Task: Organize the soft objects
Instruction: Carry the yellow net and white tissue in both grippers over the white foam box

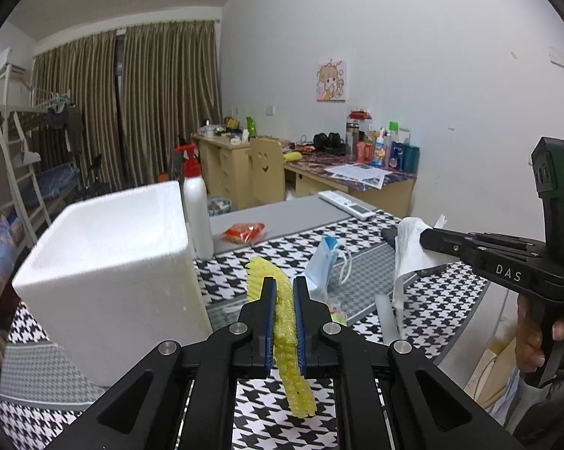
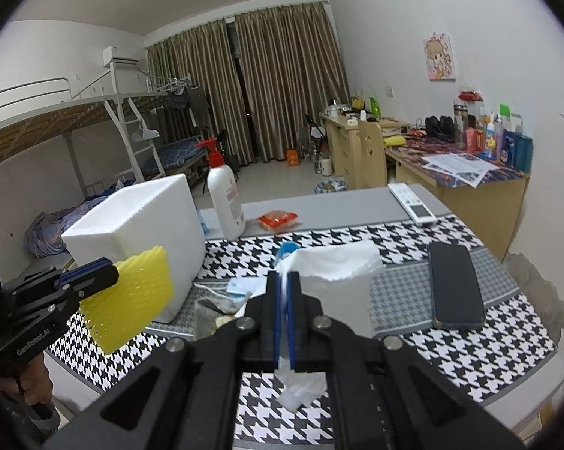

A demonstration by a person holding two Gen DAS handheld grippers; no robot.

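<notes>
step: both items lifted off counter [image 2: 506, 337] | left tool [image 1: 284, 292] clamped on yellow foam [image 1: 287, 322] | right tool [image 2: 283, 285] clamped on tissue [image 2: 341, 273] | next: likely drop into box [image 1: 105, 262]

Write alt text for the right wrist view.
The right gripper is shut on a white foam sheet above a houndstooth tablecloth. At left, the left gripper holds a yellow foam net beside a white foam box.

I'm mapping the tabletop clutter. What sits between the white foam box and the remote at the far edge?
In the right wrist view, a white spray bottle and an orange packet lie between the foam box and the remote.
</notes>
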